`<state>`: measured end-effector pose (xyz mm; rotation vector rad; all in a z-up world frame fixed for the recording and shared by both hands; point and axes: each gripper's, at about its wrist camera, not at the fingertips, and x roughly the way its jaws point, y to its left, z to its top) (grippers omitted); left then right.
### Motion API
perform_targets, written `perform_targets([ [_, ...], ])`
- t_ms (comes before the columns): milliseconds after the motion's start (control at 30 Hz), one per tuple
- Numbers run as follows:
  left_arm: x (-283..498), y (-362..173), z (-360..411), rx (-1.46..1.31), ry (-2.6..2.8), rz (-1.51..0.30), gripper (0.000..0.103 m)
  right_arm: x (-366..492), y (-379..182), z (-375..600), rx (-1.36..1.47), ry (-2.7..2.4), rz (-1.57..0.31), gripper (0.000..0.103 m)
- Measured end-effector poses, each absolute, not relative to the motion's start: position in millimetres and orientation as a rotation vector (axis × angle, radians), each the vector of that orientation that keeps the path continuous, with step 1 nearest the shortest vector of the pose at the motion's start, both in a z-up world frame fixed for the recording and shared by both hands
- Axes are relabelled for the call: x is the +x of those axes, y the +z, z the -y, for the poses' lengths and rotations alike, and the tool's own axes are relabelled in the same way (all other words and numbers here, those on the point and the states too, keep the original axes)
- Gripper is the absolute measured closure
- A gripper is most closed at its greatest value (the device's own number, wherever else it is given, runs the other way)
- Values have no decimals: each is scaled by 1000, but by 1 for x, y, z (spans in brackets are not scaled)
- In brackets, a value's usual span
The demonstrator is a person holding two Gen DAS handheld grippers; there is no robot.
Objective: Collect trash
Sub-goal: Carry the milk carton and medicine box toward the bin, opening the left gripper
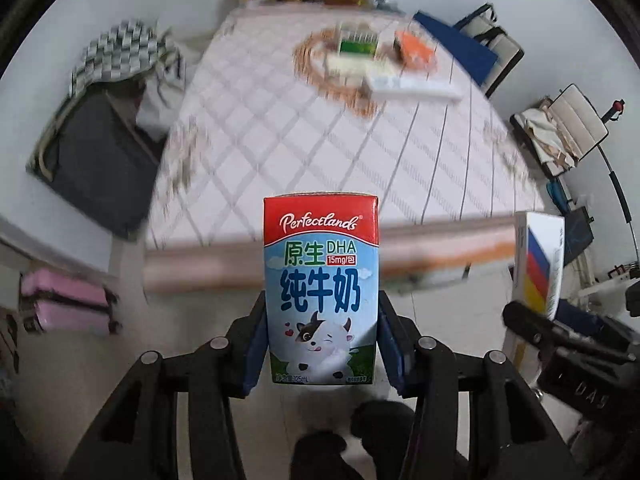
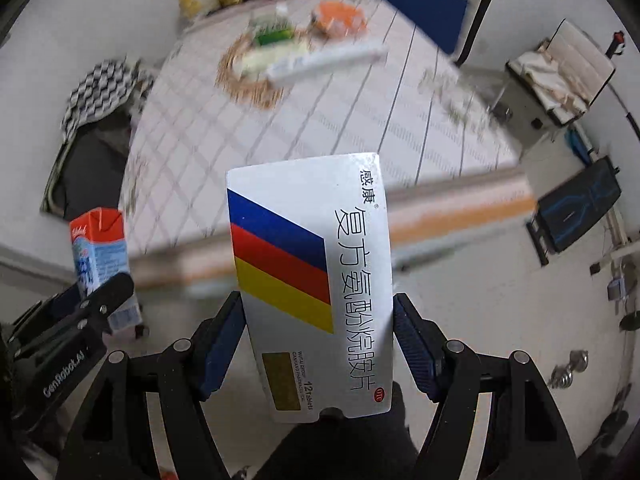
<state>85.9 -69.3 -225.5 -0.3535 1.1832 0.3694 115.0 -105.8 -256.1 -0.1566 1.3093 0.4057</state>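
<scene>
The left claw (image 1: 320, 344) grips a milk carton (image 1: 321, 288) upright between its pads; the right claw (image 2: 318, 344) clamps a pill box (image 2: 312, 280), both held above the floor beside the bed (image 1: 320, 132).

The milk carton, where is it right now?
The milk carton is clamped in the left gripper, held above the floor just short of the table. The right gripper's pill box is beside it.

Milk carton (image 1: 321, 290) between the left tool's fingers reading "Perfectlands", "原生 DHA", "15mg/包", "纯牛奶", medicine box (image 2: 316, 280) between the right tool's fingers reading "感康", "复方氨酚烷胺片", "12 tablets", "OTC", "GenRobot.AI" on the left tool (image 2: 68, 364) body
</scene>
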Motion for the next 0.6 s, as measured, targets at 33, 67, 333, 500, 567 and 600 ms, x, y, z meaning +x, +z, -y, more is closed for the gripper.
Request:
perform_targets([
  [33,79,-239,70,-369,371,-1207,58,103,-272,109,-166,416,-1346,28],
  [67,73,-255,71,-389,372,-1234,58,98,-286,113,-171,419,-1372,28],
  [333,48,-433,61,-575,388,-1433,58,75,-462,148,-110,392,-1604,28],
  [500,51,-563,49,-724,363,-1509,57,78,-600,161,-3,379,-1706,28],
  [567,53,-609,46,-787,353,-1525,56,80,-644,160,26,385,-1728,28],
  [600,54,-625,44,-804,348,-1529,55,82,-664,158,42,399,-1739,28],
])
